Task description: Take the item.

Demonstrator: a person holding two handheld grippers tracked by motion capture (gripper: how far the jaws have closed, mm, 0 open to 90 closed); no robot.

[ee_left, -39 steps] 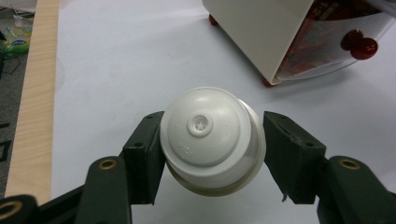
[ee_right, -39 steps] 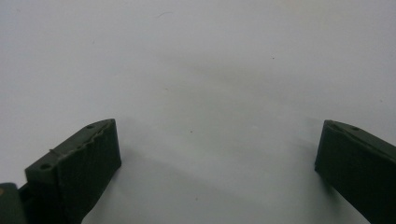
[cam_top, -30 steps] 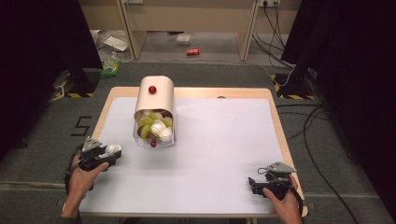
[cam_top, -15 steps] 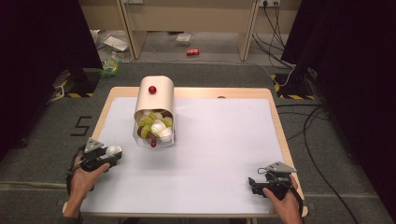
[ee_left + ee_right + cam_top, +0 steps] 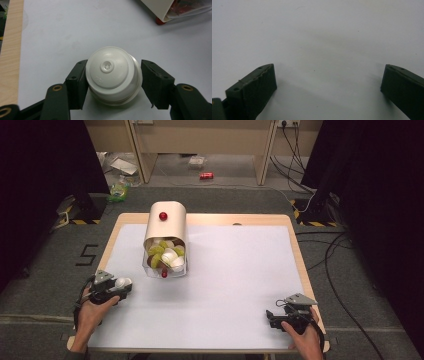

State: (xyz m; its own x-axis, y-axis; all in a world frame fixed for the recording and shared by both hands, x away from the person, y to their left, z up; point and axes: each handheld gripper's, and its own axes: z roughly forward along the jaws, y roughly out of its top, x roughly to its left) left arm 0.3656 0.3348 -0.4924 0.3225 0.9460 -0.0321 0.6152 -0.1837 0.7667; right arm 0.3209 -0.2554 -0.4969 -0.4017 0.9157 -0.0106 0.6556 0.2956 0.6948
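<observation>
A small white capsule [image 5: 110, 75], domed end towards the camera, is clamped between the jaws of my left gripper [image 5: 113, 63], which is shut on it just above the white mat. In the high view the left gripper [image 5: 121, 284] is at the table's front left with the white capsule [image 5: 122, 282] at its tip. A cream canister [image 5: 166, 222] with a red knob lies on its side behind it, and several green, white and brown capsules [image 5: 167, 256] fill its mouth. My right gripper [image 5: 270, 316] rests at the front right; its jaws [image 5: 328, 67] stand open over bare mat.
A white mat [image 5: 230, 280] covers most of the wooden table [image 5: 296, 251]. The canister's corner and a red knob [image 5: 160, 21] lie beyond the held capsule. Cables, a red can [image 5: 206, 175] and litter lie on the floor behind the table.
</observation>
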